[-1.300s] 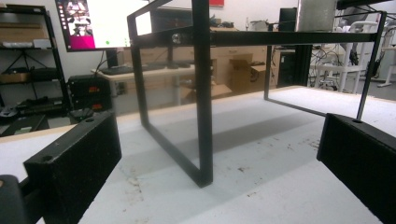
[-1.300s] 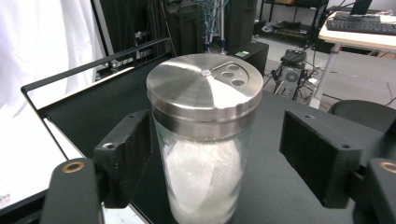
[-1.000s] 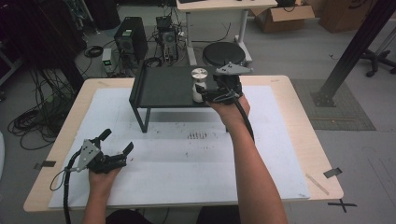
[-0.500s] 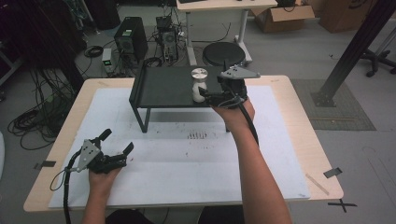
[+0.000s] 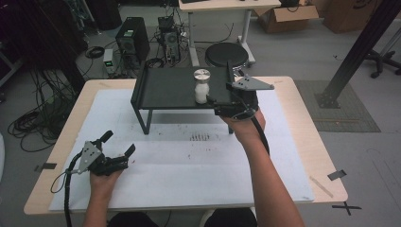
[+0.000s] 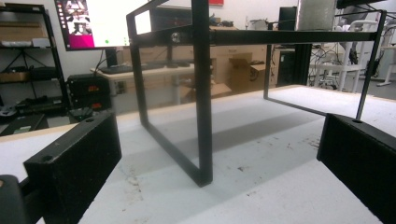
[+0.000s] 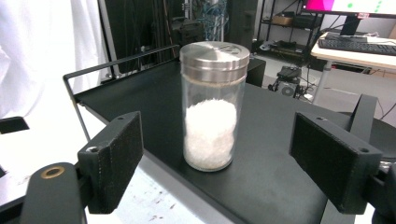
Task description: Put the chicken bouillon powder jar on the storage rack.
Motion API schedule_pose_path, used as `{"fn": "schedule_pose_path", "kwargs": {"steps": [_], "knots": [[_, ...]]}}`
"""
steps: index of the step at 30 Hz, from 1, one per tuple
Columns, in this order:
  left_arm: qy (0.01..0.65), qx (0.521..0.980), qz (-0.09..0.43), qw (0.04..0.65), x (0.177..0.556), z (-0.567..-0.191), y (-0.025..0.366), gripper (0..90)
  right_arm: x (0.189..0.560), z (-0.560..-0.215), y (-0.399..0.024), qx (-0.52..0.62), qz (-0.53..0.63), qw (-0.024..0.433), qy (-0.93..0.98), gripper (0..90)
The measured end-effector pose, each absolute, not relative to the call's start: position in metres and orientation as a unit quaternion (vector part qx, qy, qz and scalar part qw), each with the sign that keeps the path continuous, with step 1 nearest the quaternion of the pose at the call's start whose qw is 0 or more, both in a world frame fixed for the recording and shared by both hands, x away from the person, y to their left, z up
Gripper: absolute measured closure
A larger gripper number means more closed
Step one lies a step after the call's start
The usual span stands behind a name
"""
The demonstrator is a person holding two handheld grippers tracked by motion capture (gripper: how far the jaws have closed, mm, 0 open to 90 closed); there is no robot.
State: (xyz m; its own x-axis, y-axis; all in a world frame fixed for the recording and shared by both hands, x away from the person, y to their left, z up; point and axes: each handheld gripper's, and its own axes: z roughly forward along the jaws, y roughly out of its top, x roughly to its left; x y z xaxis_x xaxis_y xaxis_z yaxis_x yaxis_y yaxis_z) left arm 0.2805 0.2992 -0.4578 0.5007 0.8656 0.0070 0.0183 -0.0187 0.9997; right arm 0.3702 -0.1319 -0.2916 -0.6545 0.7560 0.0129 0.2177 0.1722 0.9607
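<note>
A glass shaker [image 5: 202, 86] with a metal lid, half full of white grains, stands upright near the front edge of a black raised shelf [image 5: 165, 87]. My right gripper [image 5: 218, 103] is open at the shelf's right front, just short of the shaker. In the right gripper view the shaker [image 7: 212, 107] stands between and beyond my spread jaws, touching neither, and the right gripper [image 7: 217, 126] is empty. My left gripper [image 5: 119, 142] rests open and empty on the table at the near left. In the left gripper view it [image 6: 219, 135] faces the shelf's front leg [image 6: 203, 93].
A white sheet [image 5: 189, 161] with small dark marks [image 5: 199, 137] covers the wooden table [image 5: 312, 142]. The shelf stands on thin black legs at the table's far middle. Beyond the table are a round black stool [image 5: 226, 54], a computer tower [image 5: 131, 42] and floor cables.
My right gripper has drawn back to the right, away from the shaker, which stays standing on the shelf. The left gripper has not moved.
</note>
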Motion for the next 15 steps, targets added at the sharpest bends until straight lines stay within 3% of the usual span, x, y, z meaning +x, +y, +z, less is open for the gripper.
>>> {"fn": "schedule_pose_path", "kwargs": {"steps": [15], "knots": [[0.356,0.622,0.351,0.603,0.281,-0.458,0.299,0.2,0.348,-0.305,-0.153,0.332,0.570,0.243,0.711,14.3]]}}
